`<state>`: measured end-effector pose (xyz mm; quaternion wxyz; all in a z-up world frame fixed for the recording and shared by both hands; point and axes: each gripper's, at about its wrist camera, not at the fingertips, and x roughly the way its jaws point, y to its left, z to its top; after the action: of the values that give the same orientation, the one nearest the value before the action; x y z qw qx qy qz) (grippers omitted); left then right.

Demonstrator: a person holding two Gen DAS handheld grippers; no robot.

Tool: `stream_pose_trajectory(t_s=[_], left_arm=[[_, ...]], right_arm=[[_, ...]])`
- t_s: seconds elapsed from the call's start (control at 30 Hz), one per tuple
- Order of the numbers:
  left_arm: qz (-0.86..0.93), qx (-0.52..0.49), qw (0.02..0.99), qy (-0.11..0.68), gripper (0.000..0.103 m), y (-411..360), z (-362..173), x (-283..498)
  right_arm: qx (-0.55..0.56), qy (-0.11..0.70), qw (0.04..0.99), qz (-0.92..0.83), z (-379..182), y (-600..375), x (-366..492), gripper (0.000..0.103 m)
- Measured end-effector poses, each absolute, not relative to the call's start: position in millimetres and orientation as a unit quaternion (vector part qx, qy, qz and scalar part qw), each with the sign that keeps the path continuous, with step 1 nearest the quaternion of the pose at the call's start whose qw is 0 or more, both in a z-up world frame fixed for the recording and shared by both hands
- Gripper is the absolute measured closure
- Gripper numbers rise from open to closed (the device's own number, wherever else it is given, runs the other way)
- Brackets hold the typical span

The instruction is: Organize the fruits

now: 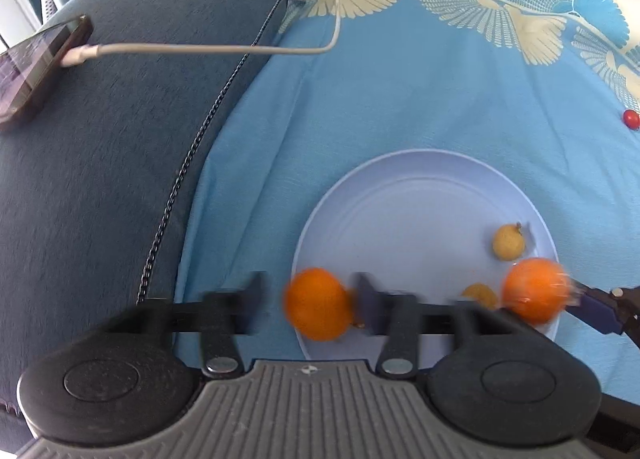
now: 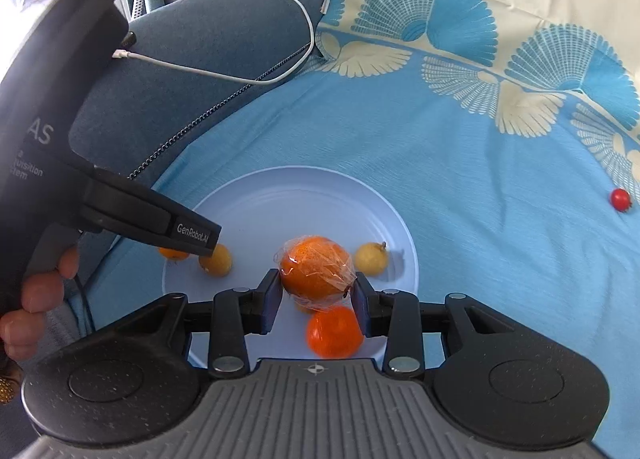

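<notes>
A dark blue cushion [image 1: 120, 131] is seen left of the blue patterned cloth [image 1: 420, 99]. A phone [image 1: 36, 67] is laid on the cushion near its left edge, and a white cable [image 1: 208, 48] is plugged into it, trailing across the cushion onto the cloth.

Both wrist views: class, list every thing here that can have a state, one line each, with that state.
Left gripper: open, orange loose between its fingers.
Right gripper: shut on wrapped orange.
Plate: holding fruit.
Phone: lying on cushion, cable plugged in.
Red fruit: on cloth, off the plate.
</notes>
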<state>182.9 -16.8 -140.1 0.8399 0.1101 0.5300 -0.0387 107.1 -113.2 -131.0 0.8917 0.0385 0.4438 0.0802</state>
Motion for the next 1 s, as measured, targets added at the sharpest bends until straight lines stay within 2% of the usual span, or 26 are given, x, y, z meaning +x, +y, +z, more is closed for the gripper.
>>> stream_pose_trajectory(t_s=[0.03, 0.07, 0.1, 0.17, 0.2, 0.5, 1.0], left_arm=[[-0.034, 0.108, 0.845, 0.522, 0.002, -16, -137, 183], [-0.031, 0.103, 0.855, 0.507, 0.000, -13, -132, 179], [-0.033, 0.101, 0.862, 0.496, 0.000, -12, -127, 176], [-0.039, 0.109, 0.859, 0.498, 0.000, -11, -119, 169], [-0.039, 0.110, 0.858, 0.501, 0.000, -9, -117, 165], [-0.032, 0.092, 0.836, 0.539, 0.000, -4, -88, 108], [-0.047, 0.106, 0.855, 0.505, 0.000, -5, -50, -8]], right_arm=[[0.039, 0.442, 0.892, 0.083, -132, -113, 110, 0.062], [0.039, 0.439, 0.893, 0.087, -131, -113, 111, 0.051], [0.040, 0.438, 0.894, 0.091, -129, -114, 113, 0.037], [0.041, 0.428, 0.899, 0.088, -122, -115, 111, 0.019], [0.042, 0.422, 0.902, 0.085, -117, -116, 108, 0.017], [0.065, 0.431, 0.898, 0.061, -76, -123, 44, 0.005], [0.042, 0.357, 0.933, 0.006, -25, -120, -78, 0.001]])
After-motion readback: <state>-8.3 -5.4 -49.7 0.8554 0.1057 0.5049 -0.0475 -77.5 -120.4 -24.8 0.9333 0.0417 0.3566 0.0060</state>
